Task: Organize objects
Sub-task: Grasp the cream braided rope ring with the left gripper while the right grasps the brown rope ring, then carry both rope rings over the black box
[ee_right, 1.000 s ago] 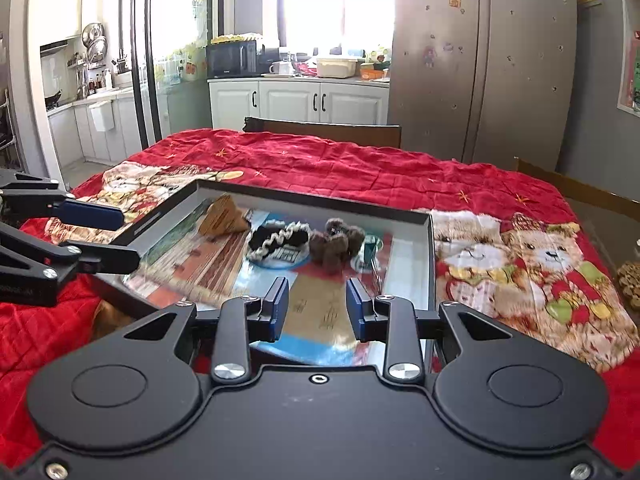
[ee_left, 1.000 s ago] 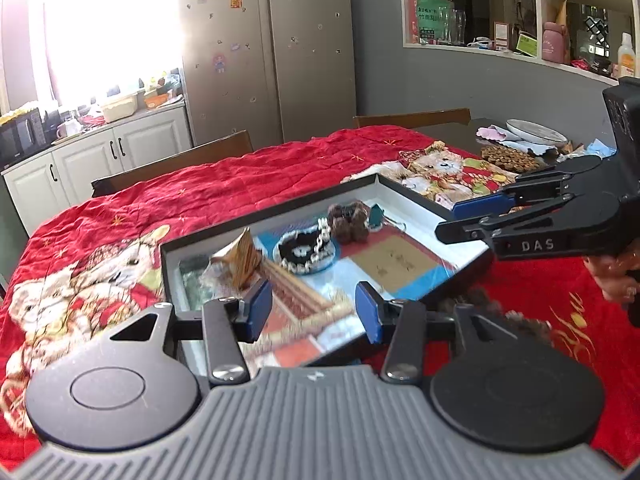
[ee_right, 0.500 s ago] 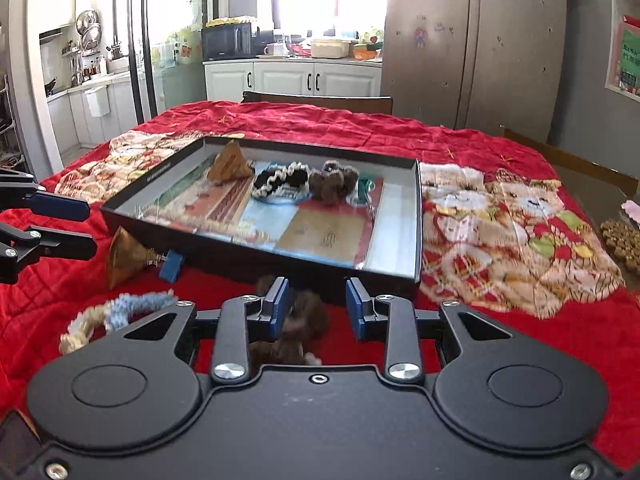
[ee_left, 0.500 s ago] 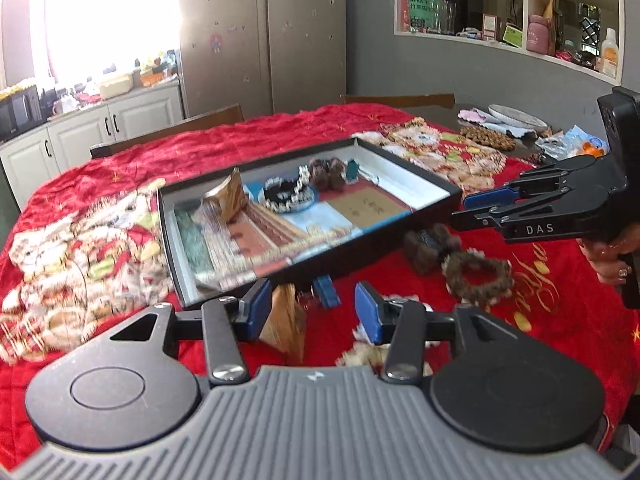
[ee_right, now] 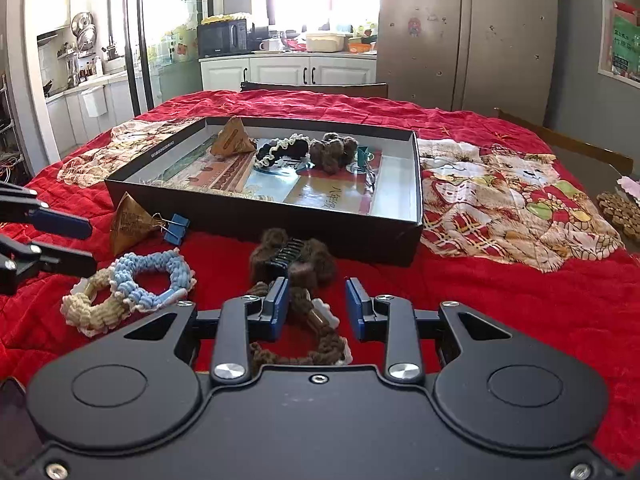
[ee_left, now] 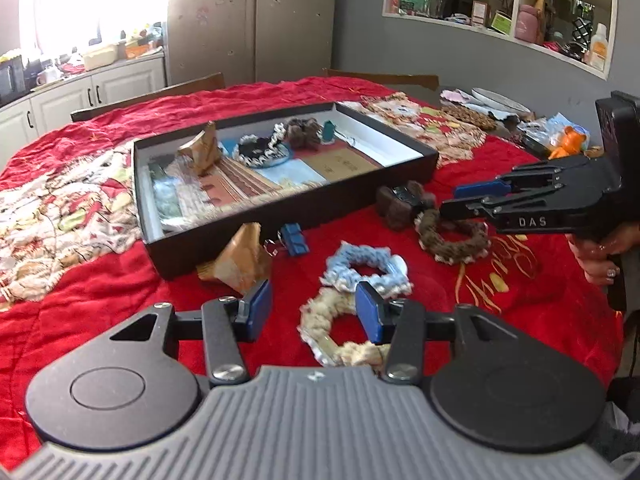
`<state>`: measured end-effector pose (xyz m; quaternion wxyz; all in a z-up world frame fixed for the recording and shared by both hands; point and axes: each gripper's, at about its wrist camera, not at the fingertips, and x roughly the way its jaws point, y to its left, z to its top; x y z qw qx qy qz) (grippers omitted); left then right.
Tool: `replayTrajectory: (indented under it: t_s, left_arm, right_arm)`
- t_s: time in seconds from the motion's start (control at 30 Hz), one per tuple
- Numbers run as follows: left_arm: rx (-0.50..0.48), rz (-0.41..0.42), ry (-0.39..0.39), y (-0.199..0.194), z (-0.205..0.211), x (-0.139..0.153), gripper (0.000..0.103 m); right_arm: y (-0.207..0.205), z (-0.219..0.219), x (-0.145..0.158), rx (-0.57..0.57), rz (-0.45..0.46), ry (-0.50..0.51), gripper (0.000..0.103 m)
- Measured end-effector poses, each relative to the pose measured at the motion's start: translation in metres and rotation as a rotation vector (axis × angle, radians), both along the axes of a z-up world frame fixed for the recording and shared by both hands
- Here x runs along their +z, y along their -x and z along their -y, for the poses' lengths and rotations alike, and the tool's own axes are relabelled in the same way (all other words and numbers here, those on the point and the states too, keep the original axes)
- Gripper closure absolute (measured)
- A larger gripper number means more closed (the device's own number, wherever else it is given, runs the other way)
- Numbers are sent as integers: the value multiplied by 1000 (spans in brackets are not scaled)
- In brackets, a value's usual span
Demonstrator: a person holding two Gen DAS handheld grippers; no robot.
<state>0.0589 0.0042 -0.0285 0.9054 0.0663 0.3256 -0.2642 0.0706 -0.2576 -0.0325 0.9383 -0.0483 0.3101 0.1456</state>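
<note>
Left gripper (ee_left: 314, 310) open, empty, over beige scrunchie (ee_left: 332, 332); right gripper (ee_right: 316, 308) open, empty, over brown scrunchie (ee_right: 304, 344). Both scrunchies lie on red cloth just in front of black box (ee_right: 320, 236); bare cloth beside brown scrunchie.

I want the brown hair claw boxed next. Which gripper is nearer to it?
Right. The right gripper hovers open just short of the brown hair claw; the left gripper sits off to its left, over the blue and beige scrunchies.
</note>
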Motion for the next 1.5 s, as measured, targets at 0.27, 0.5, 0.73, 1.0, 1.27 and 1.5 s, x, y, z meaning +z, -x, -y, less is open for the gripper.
replayTrajectory:
  t_s: [0.27,0.5,0.73,1.0,1.27,1.5]
  left_arm:
    - [-8,-49,5,-2,2,-17,41]
    - [0,-84,34,-7,-1,-23,41]
    - [2,-70,26,-8,3,-26,50]
    - [20,-70,19,-8,4,-25,86]
    - [16,-48,11,-1,1,-19,87]
    - [34,0,23,3,-6,-3,87]
  right_arm:
    - [5,-1,-12,17,-29,14,74]
    - [4,1,-18,5,-46,6,74]
    - [4,2,-20,3,-47,15,81]
    - [8,3,-20,5,-41,15,89]
    - [11,3,-16,10,-36,-1,90]
    - [18,4,2,24,10,-15,90]
